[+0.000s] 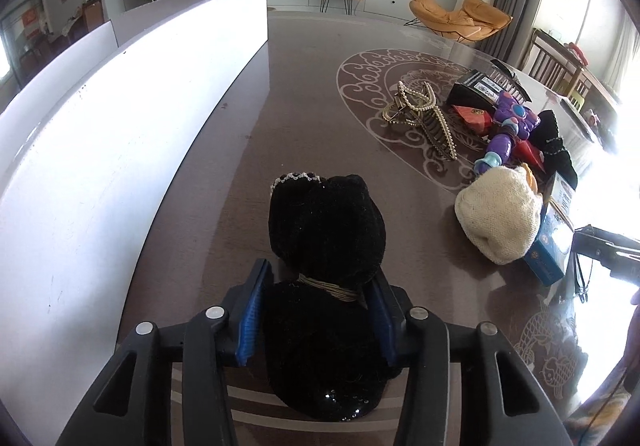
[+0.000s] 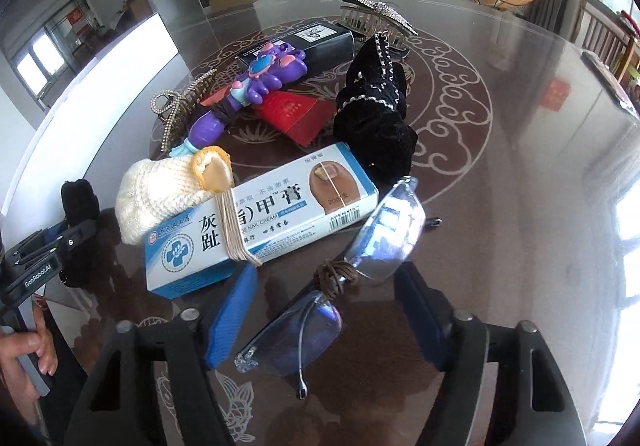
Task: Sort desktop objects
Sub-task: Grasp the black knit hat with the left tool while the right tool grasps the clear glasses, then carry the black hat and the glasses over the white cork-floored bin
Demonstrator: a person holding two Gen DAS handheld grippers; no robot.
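Observation:
My left gripper (image 1: 320, 286) is shut on a black velvet bow (image 1: 326, 234) tied with beige cord, above the dark table. My right gripper (image 2: 328, 294) is open around rimless glasses (image 2: 348, 266) that lie on the glass top between the blue pads (image 2: 232, 318); the pads do not touch them. Ahead of the glasses lies a blue-white nail cream box (image 2: 264, 222) bound by cord to a cream knitted pouch (image 2: 160, 190). The left gripper with its bow also shows in the right wrist view (image 2: 76, 214).
A pile holds a purple toy (image 2: 248, 90), red packet (image 2: 296, 114), black box (image 2: 320, 42), second black velvet bow (image 2: 372, 114) and pearl hair claws (image 1: 416, 114). A white panel (image 1: 120, 126) stands along the left. The table edge (image 2: 600, 78) curves at the right.

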